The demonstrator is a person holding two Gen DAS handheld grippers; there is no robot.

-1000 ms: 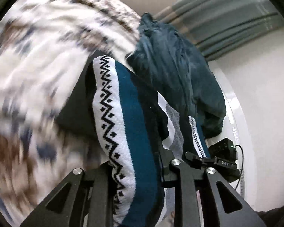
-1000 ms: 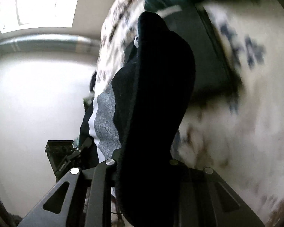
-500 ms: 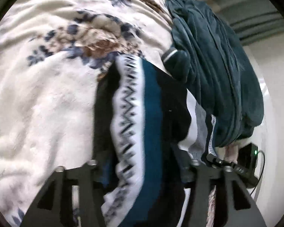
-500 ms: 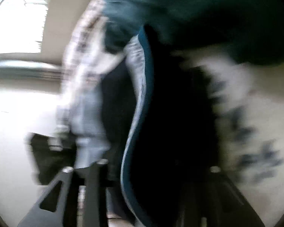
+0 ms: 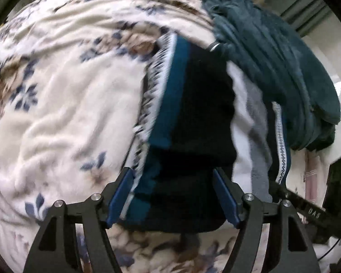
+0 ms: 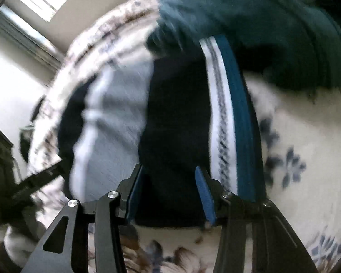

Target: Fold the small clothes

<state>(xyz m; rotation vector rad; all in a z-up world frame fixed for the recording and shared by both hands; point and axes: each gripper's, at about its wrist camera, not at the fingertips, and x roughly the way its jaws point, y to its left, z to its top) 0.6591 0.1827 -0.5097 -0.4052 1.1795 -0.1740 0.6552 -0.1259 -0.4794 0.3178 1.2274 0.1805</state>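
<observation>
Blue pads of the left claw (image 5: 173,199) stand well apart on either side of the near end of the folded knit garment (image 5: 188,122), having just opened further, and whether they still press it I cannot tell; the right claw (image 6: 169,194) sits the same way at that hem, about half open after widening, grip unclear. Garment lies on the floral blanket (image 5: 63,113), long axis running straight away from both claws toward the teal fleece (image 5: 272,72) at its far end. Both claws pitch steeply down, roughly equally near.
</observation>
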